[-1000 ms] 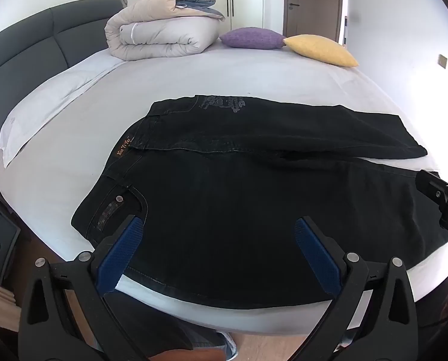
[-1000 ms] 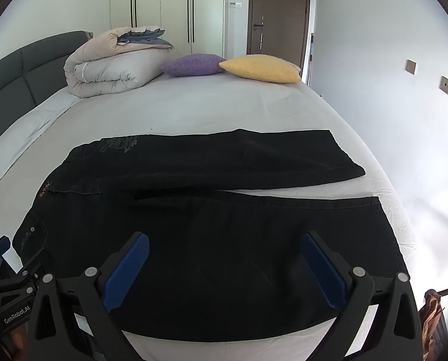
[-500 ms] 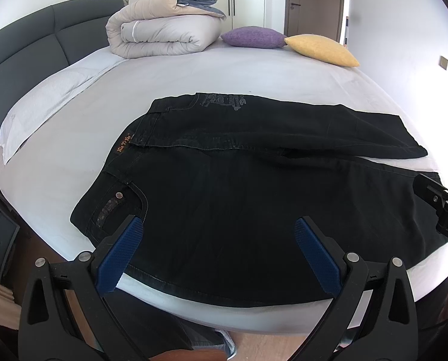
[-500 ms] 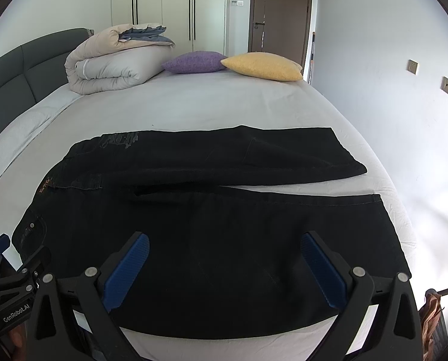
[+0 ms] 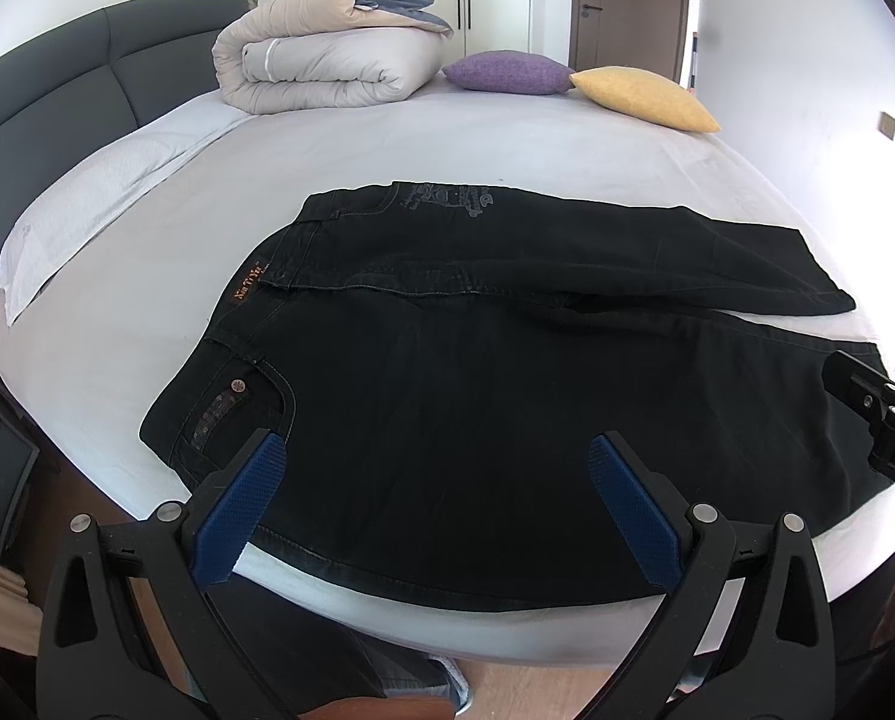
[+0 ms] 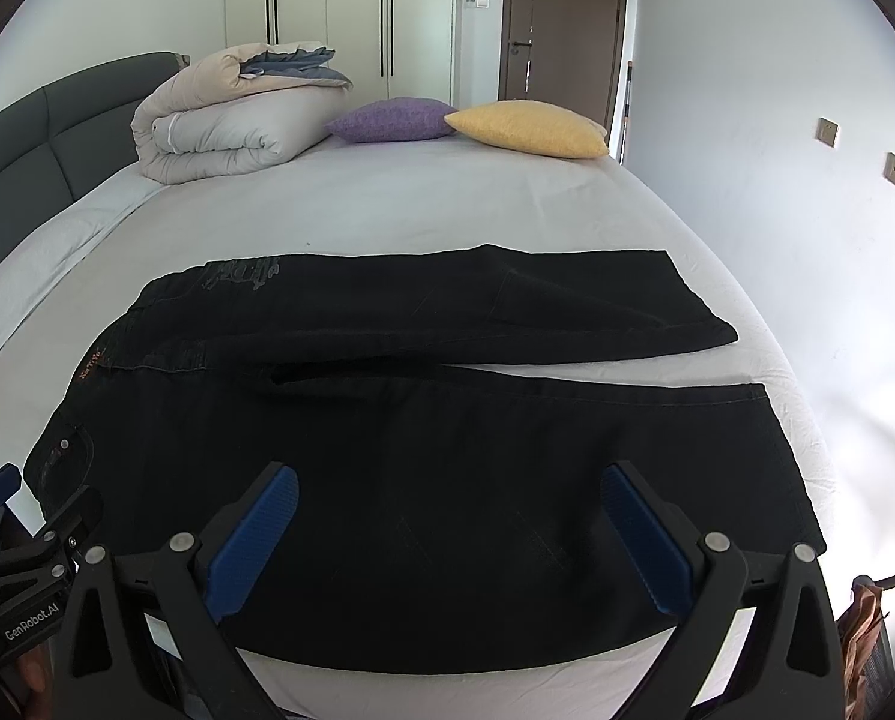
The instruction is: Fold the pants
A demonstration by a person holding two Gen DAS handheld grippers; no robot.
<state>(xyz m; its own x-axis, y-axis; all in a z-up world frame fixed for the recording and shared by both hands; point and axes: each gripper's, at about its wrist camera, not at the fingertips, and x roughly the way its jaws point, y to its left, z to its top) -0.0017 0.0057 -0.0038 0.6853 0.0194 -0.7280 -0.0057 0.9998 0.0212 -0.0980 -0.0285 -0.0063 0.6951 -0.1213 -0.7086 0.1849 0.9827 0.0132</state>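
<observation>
The pants [image 5: 507,324] lay spread flat on the bed [image 5: 147,300], and everything else sat around them. At their left end was the waistband, with a stitched pocket and a rivet at the near corner, so the garment was turned sideways to the person, probably so that each hand could reach one end.

Above that near-left part of the pants hovered the left gripper [image 5: 435,510], its blue pads spread wide and gripping nothing. It hung over the near edge of the cloth close to the pocket, a fair place from which to take hold of the waist.

Beyond the pants, toward the headboard, a rolled duvet [image 6: 231,126] and two cushions, one purple [image 6: 393,119] and one yellow [image 6: 528,127], were well apart from the work, likely pushed there to leave room.

Over the middle and right of the pants the two legs ran side by side, the far one lying a little askew with a strip of sheet showing between them. The right gripper [image 6: 447,534] hovered over the near leg, its pads likewise spread and empty. No fold looked begun; bringing one leg over the other seemed the likely first step.
</observation>
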